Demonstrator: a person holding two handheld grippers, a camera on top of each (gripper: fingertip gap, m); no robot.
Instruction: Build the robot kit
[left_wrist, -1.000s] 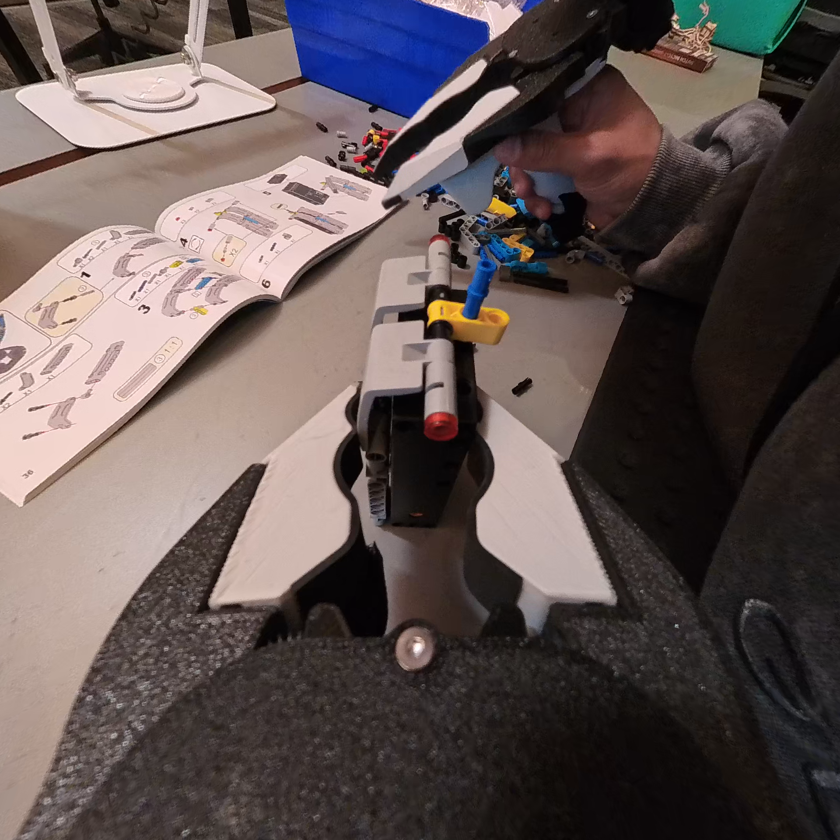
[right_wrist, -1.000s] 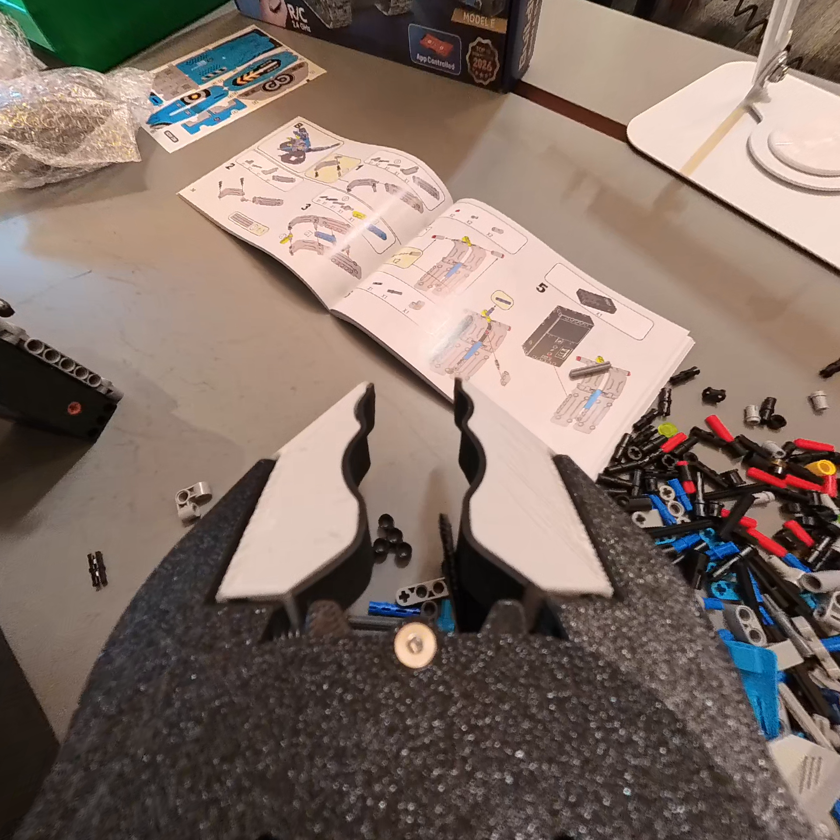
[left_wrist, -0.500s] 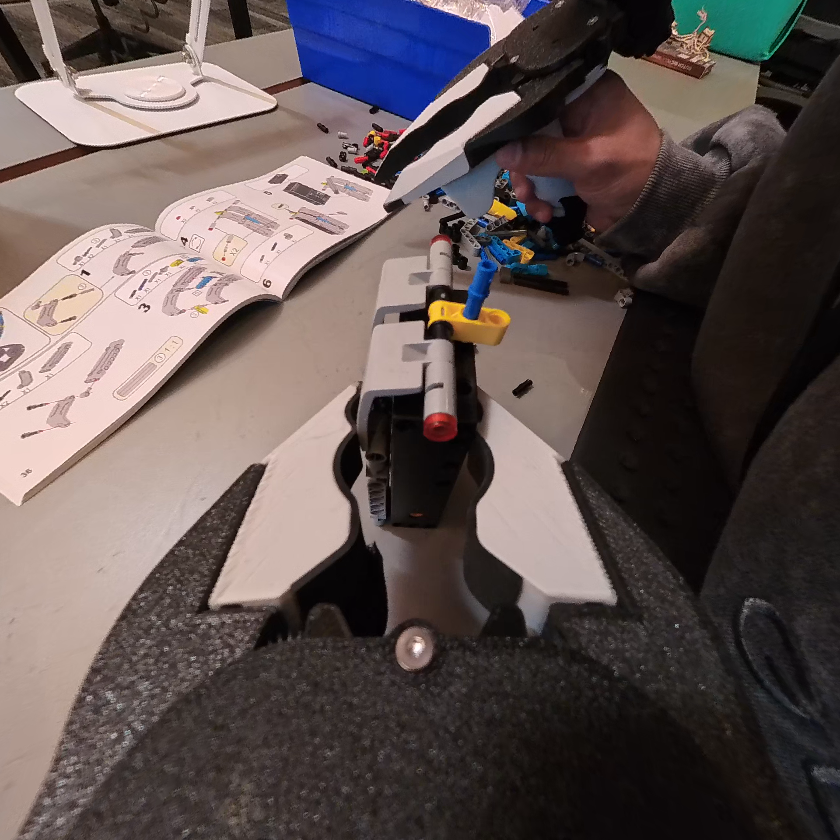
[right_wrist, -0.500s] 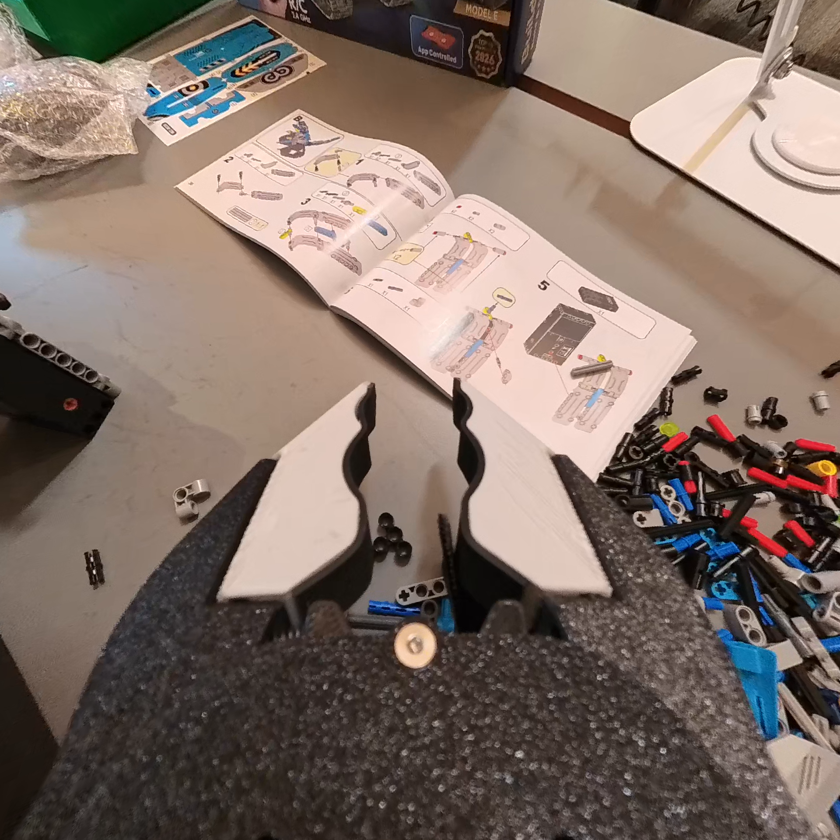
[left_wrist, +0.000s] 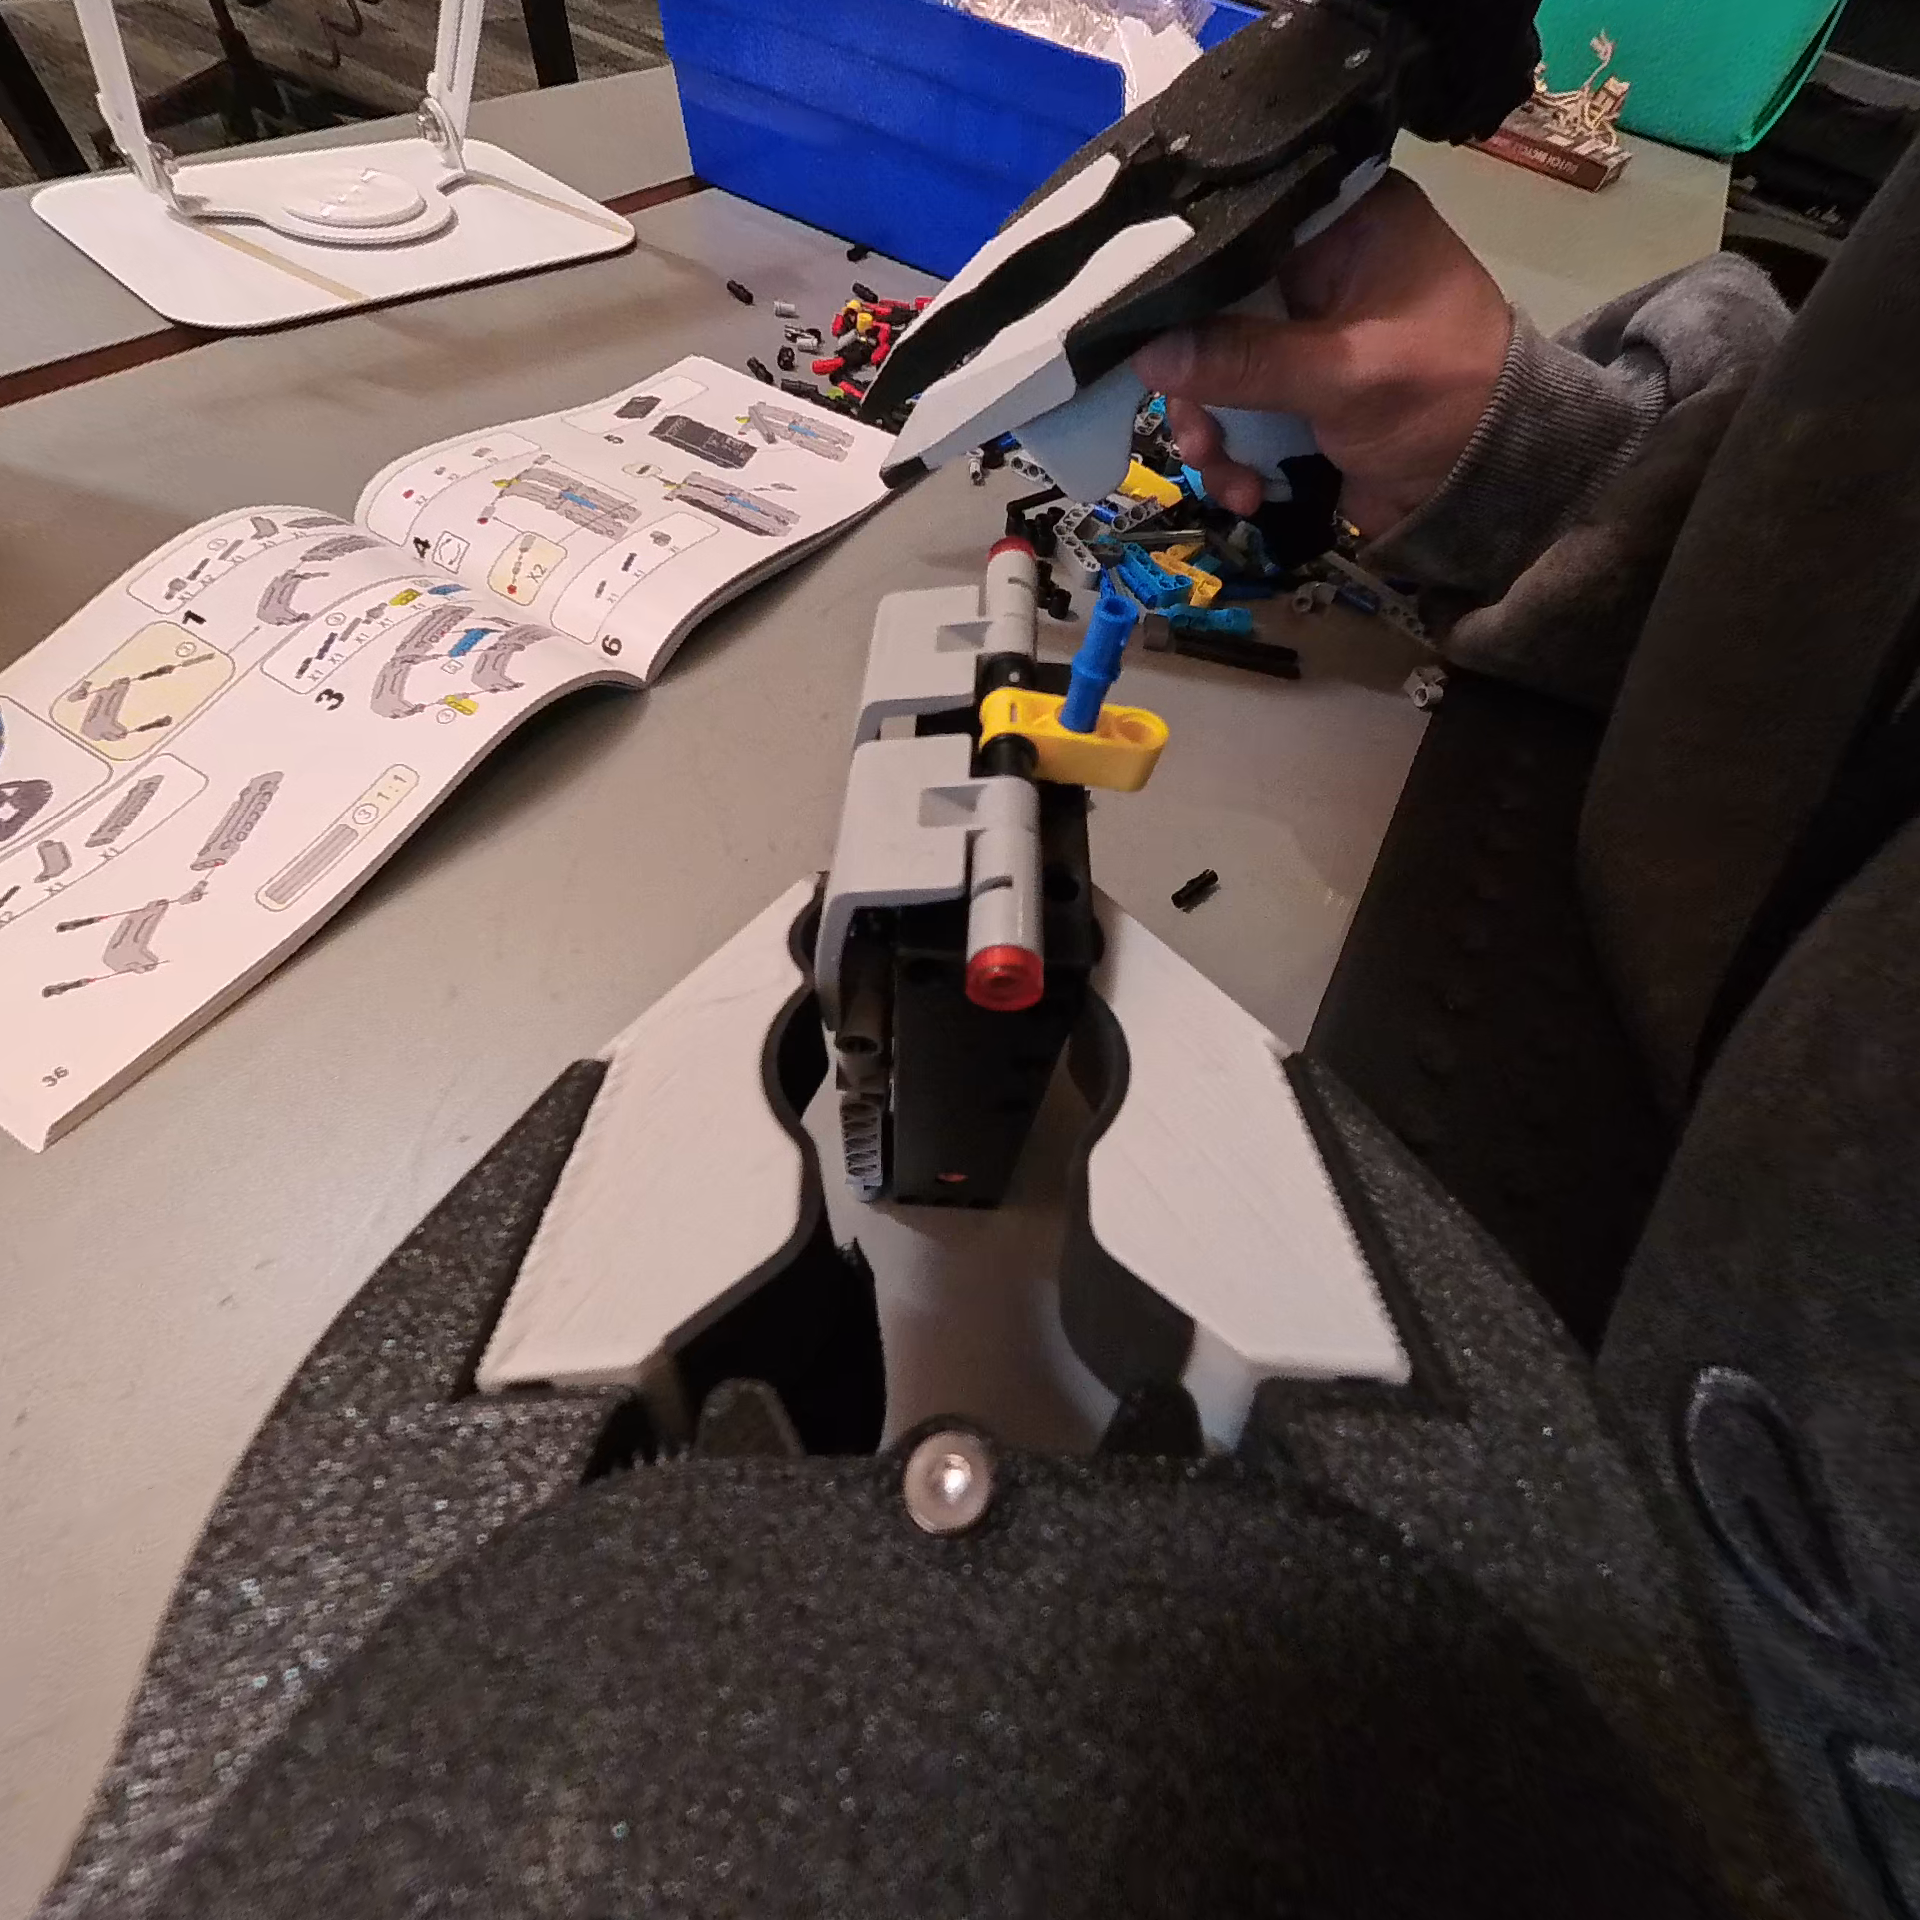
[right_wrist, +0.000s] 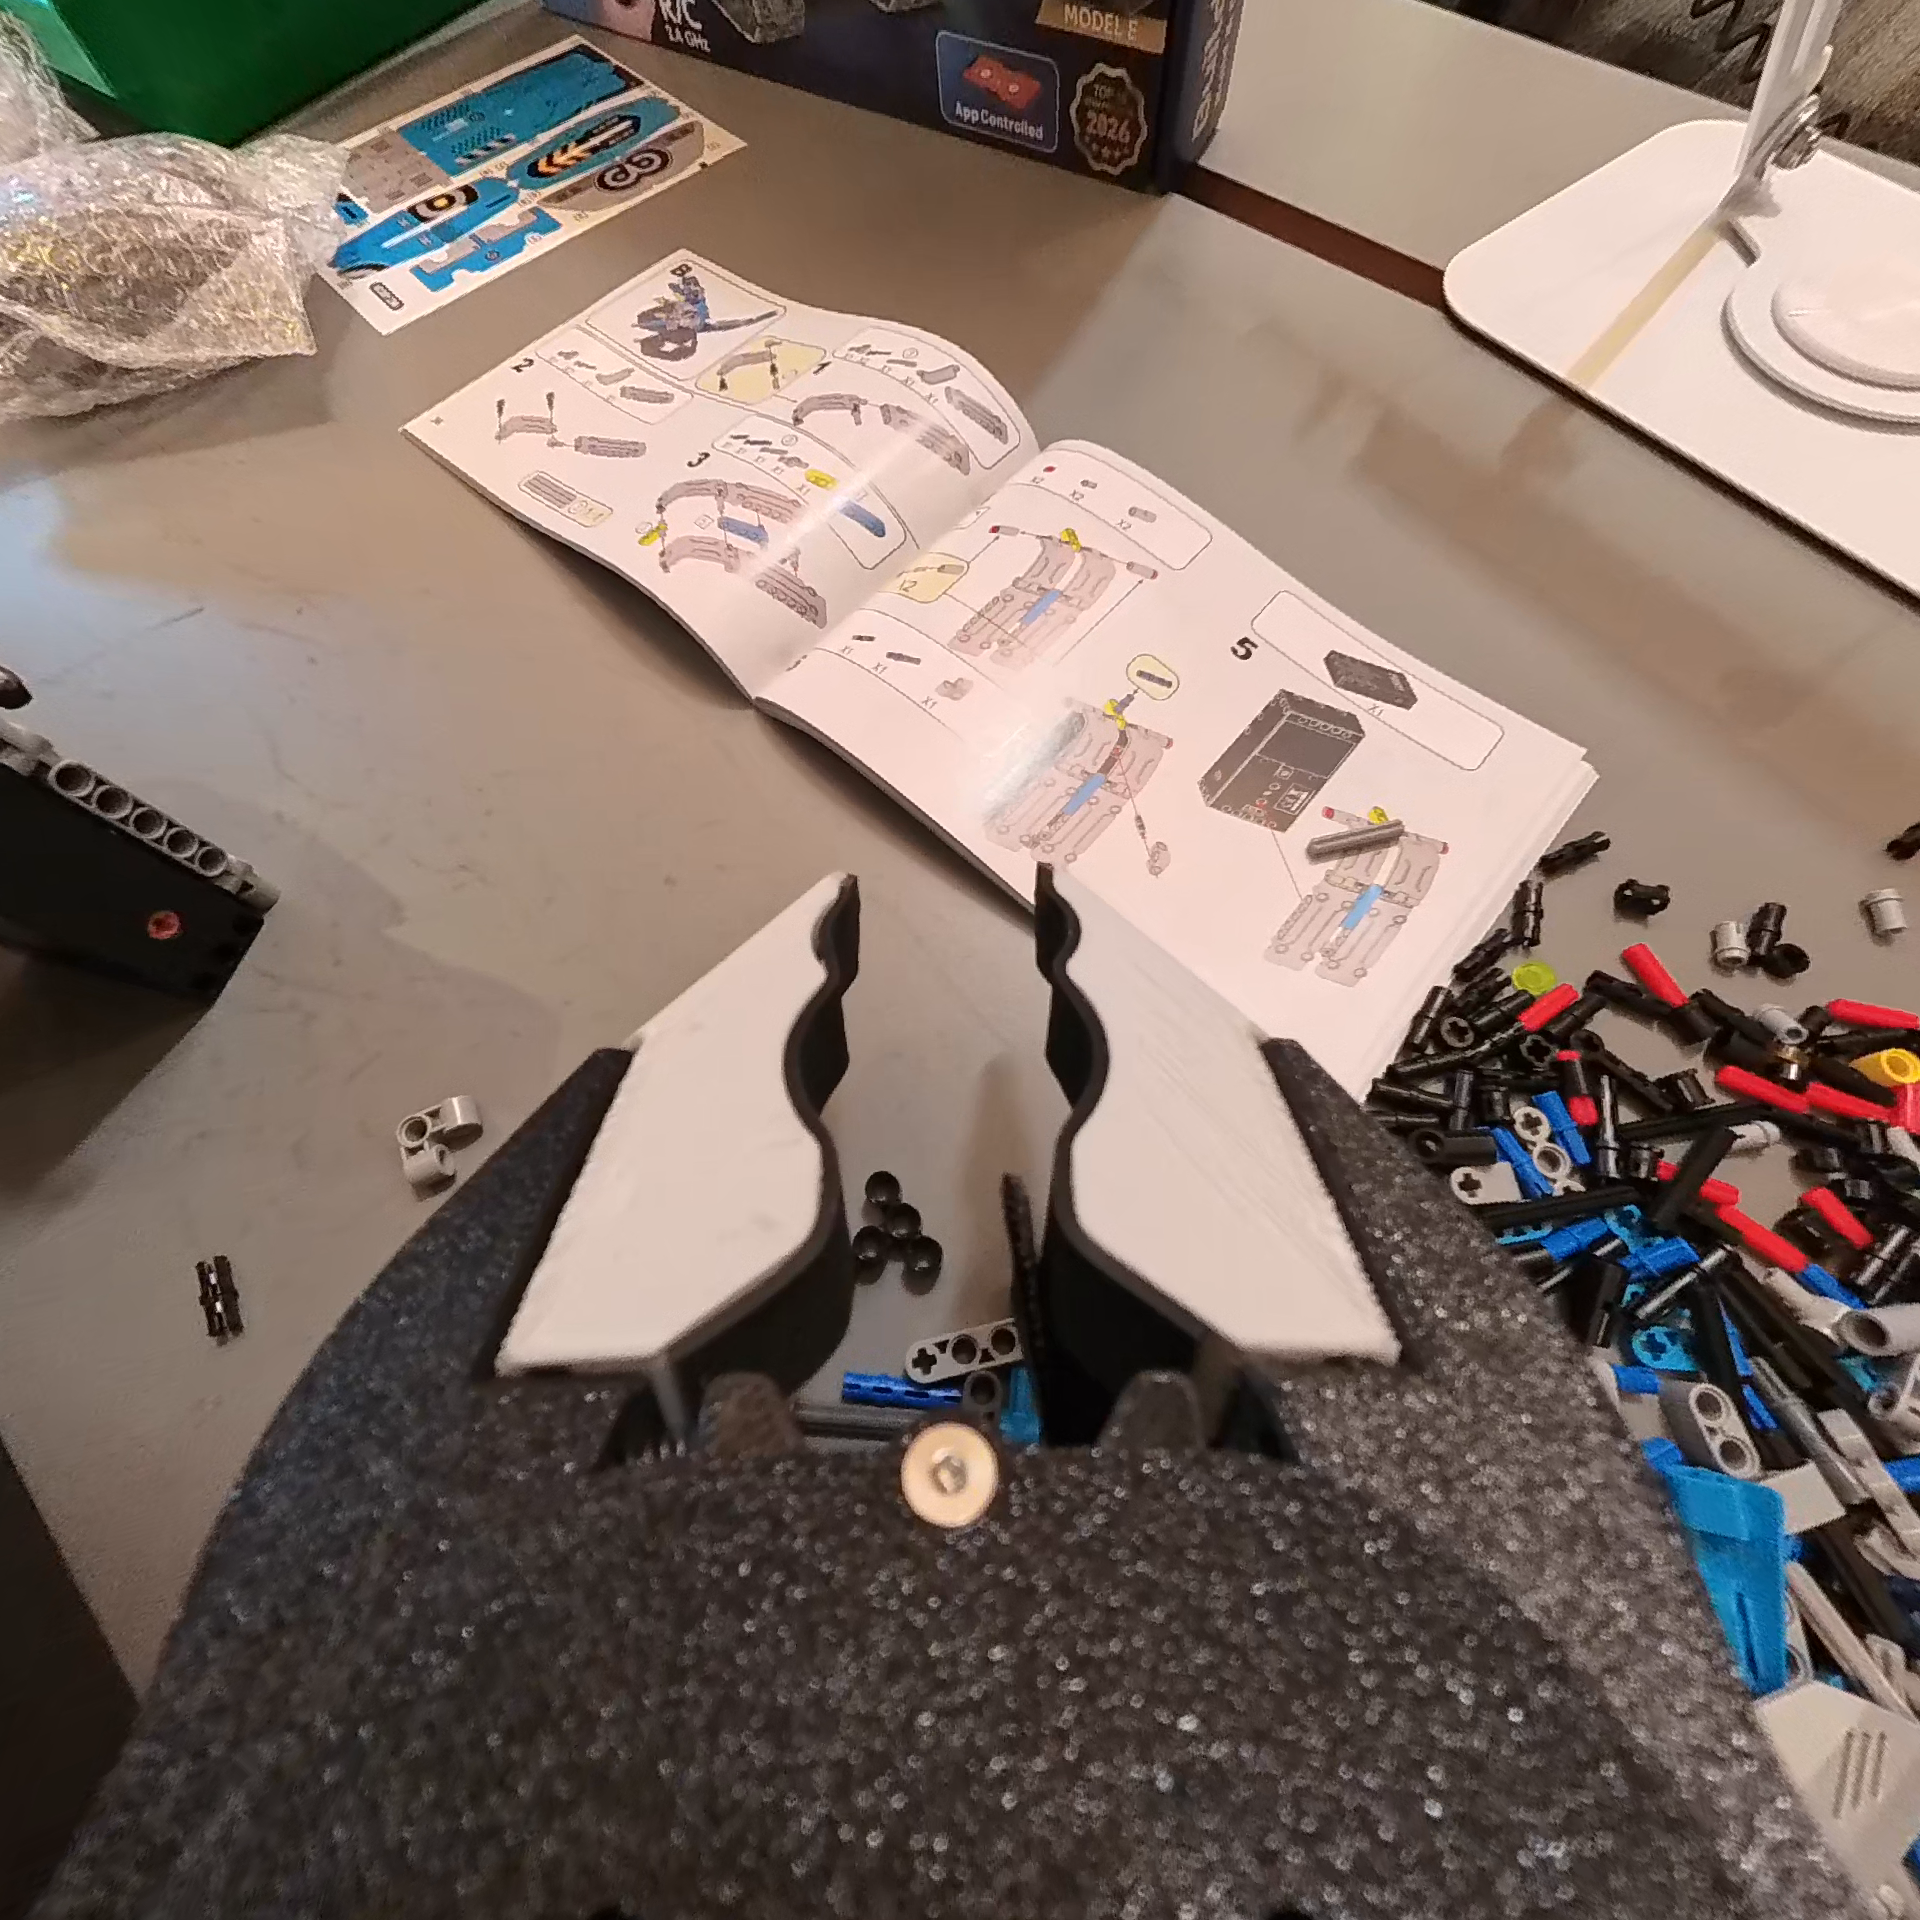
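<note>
My left gripper (left_wrist: 956, 904) is shut on a brick assembly (left_wrist: 914, 831): a black box with grey panels, a grey axle with red ends, a yellow connector (left_wrist: 1070, 727) and a blue pin (left_wrist: 1096, 655). It holds the assembly just above the grey table (left_wrist: 520, 935). The assembly's black end also shows at the left edge of the right wrist view (right_wrist: 114, 883). My right gripper (right_wrist: 945, 883) is open and empty, above the table by the booklet's edge. In the left wrist view the right gripper (left_wrist: 914, 436) hangs beyond the assembly, held by a hand.
An open instruction booklet (right_wrist: 1039, 623) lies mid-table. A pile of small loose parts (right_wrist: 1662, 1143) lies to the right. A white stand base (right_wrist: 1714, 312), a dark box (right_wrist: 935, 73), a sticker sheet (right_wrist: 520, 177) and a plastic bag (right_wrist: 135, 260) lie farther off. A blue bin (left_wrist: 883, 125) stands behind. The grippers' ends are close to 20 centimetres from one another. The left gripper is farther from the white stand base (right_wrist: 1714, 312), some 45 centimetres, than the right, some 30 centimetres. It turns up in the left wrist view (left_wrist: 305, 244) as well.
The right gripper has shifted only slightly above the table. The left gripper still holds the assembly in the same place.
</note>
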